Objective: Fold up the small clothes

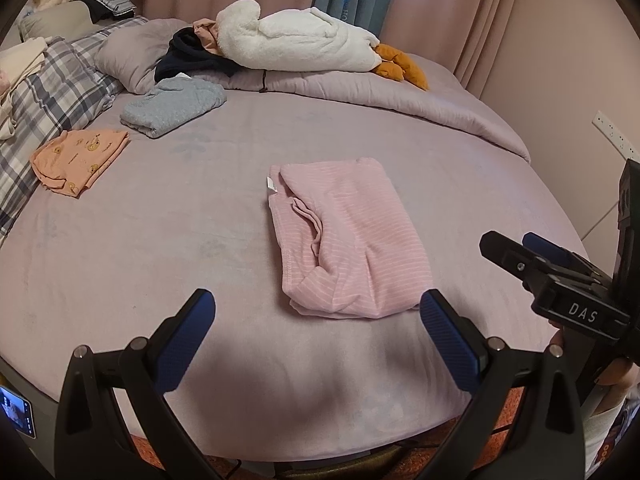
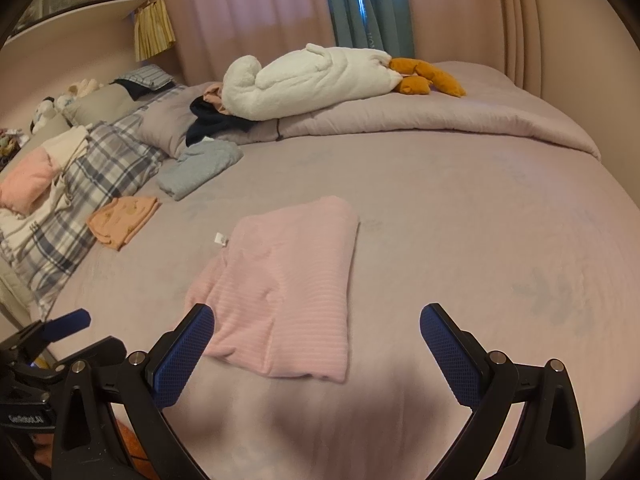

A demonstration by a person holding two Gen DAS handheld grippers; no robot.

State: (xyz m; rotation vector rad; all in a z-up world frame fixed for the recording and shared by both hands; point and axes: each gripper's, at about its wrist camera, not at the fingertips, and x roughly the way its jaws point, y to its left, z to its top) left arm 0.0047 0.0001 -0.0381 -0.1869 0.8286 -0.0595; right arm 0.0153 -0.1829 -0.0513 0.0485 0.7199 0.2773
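A folded pink striped garment (image 1: pixel 352 236) lies flat on the lilac bed sheet (image 1: pixel 180 220), with a small white tag at its far left corner. It also shows in the right wrist view (image 2: pixel 288 284). My left gripper (image 1: pixel 318 340) is open and empty, held above the near bed edge just short of the garment. My right gripper (image 2: pixel 316 352) is open and empty, over the garment's near edge. In the left wrist view the right gripper (image 1: pixel 528 248) sits to the right of the garment.
A folded orange garment (image 1: pixel 80 158) and a folded grey-blue garment (image 1: pixel 174 106) lie at the far left. A plaid pillow (image 1: pixel 48 92), a dark garment (image 1: pixel 192 56), a white plush goose (image 1: pixel 296 42) and a rolled duvet (image 1: pixel 400 92) lie at the back. A wall (image 1: pixel 560 80) stands on the right.
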